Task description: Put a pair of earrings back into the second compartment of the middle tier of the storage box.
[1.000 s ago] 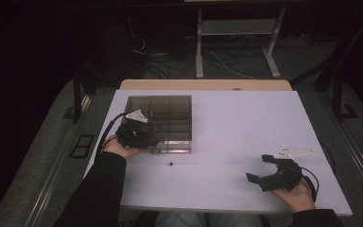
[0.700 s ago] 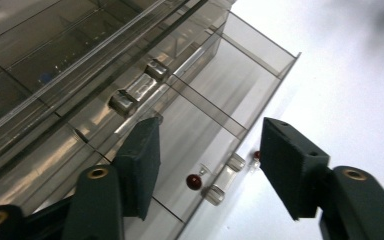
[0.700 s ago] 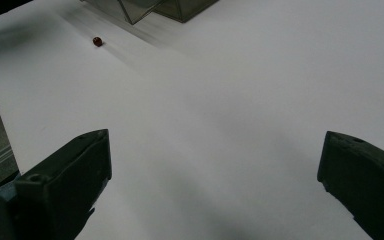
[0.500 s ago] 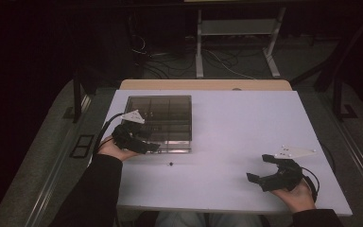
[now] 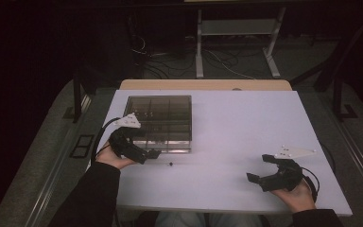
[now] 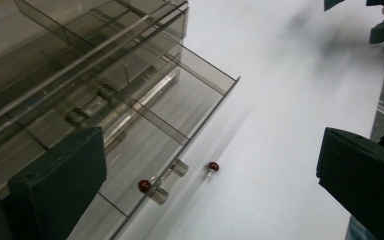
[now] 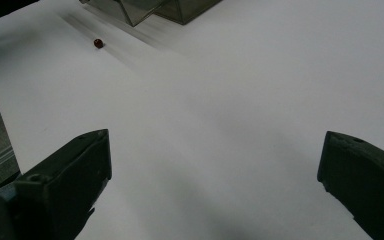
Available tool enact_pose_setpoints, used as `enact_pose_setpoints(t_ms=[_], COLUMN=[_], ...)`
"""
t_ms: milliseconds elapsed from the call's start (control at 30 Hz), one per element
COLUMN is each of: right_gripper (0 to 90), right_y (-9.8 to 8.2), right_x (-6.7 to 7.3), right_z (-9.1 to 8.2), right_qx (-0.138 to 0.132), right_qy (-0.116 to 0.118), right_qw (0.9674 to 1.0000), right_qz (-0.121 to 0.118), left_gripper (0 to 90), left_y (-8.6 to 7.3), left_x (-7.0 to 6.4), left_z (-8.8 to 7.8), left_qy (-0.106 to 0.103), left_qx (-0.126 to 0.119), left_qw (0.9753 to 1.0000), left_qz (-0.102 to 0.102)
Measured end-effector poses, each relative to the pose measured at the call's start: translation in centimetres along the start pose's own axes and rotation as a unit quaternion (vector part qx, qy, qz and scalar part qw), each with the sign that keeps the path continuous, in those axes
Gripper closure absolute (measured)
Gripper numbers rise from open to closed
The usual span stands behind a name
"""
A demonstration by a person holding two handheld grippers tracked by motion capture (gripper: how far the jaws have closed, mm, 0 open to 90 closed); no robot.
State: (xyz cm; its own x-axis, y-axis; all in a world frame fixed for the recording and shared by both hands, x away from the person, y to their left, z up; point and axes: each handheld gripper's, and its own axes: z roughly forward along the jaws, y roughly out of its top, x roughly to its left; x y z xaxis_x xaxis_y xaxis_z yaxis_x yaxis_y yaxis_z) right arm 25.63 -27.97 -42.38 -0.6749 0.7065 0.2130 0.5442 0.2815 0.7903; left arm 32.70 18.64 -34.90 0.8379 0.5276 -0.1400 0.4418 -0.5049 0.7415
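A smoky clear plastic drawer box [image 5: 158, 118] stands on the white table [image 5: 246, 127] at the left. In the left gripper view one low drawer [image 6: 180, 120] sticks out, and its clear knob [image 6: 170, 180] points at me. A small red bead [image 6: 213, 167] lies on the table just in front of that drawer [image 5: 170, 164] [image 7: 98, 43]. A second red spot [image 6: 144, 186] shows at the drawer front, perhaps a reflection. My left gripper [image 5: 146, 155] [image 6: 210, 200] is open at the box's near left corner and holds nothing. My right gripper [image 5: 259, 169] [image 7: 212, 185] is open over bare table at the near right.
The box corner [image 7: 150, 10] shows far off in the right gripper view. Beyond the table's far wooden edge [image 5: 203, 85] are a metal stand [image 5: 236, 42] and cables on the floor [image 5: 170, 56]. The table's near edge [image 5: 217, 208] runs just under both hands.
My left hand and gripper have drawn back from the box front toward the near left. The right gripper has stayed put.
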Motion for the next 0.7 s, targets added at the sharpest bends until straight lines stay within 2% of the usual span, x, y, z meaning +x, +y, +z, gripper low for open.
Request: enact_pose_setpoints(t_ms=[100,500,700], right_gripper=[0.5,0.5,0.5], right_y=[0.0,0.0,0.0], right_x=[0.0,0.0,0.1], right_z=[0.0,0.1,0.1], right_qx=[0.0,0.003,0.004], right_qy=[0.0,0.002,0.004], right_qw=[1.0,1.0,1.0], right_qz=[0.0,-0.001,-0.002], left_gripper=[0.0,0.0,0.0], left_y=[-0.6,-1.9,-2.6], left_x=[-0.5,-1.7,-2.5], left_z=[0.2,1.1,2.3], left_qy=[-0.003,-0.011,-0.021], left_qx=[0.003,0.001,0.011], left_qw=[1.0,0.9998,0.9994], left_qz=[0.008,0.016,0.026])
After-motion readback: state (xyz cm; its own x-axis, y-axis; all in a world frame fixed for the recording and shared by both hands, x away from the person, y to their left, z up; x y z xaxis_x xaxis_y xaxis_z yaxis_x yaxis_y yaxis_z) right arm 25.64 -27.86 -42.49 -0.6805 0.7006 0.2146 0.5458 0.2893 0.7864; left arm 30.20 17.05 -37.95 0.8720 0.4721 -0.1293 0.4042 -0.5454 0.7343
